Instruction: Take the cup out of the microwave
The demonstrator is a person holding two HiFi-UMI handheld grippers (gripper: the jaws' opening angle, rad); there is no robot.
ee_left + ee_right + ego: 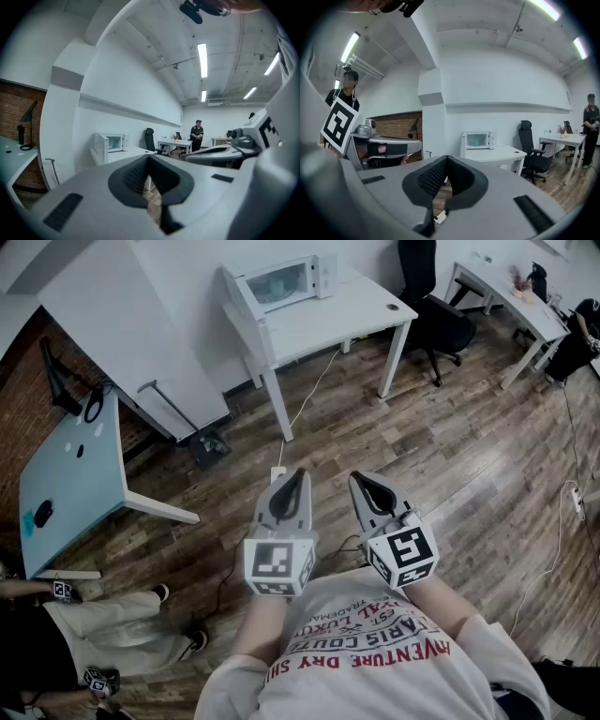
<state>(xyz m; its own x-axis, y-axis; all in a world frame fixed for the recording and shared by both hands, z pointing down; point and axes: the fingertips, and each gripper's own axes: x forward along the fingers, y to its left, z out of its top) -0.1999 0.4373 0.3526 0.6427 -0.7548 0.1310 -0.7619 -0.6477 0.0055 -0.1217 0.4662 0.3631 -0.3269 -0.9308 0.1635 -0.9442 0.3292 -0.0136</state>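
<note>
A white microwave (281,282) stands at the back of a white table (347,315), far ahead of me across the wooden floor. Its door (239,296) hangs open to the left. The microwave (112,141) also shows small in the left gripper view, and in the right gripper view the microwave (478,139) is just as distant. I cannot make out a cup inside it. My left gripper (298,476) and right gripper (360,480) are held side by side in front of my chest, both shut with nothing between the jaws, roughly level and aimed toward the table.
A pale blue table (70,474) with a black lamp stands at the left by a brick wall. A black office chair (436,306) sits right of the microwave table, and another white desk (506,292) beyond it. A person's legs (103,634) are at lower left. Cables and a power strip (277,472) lie on the floor.
</note>
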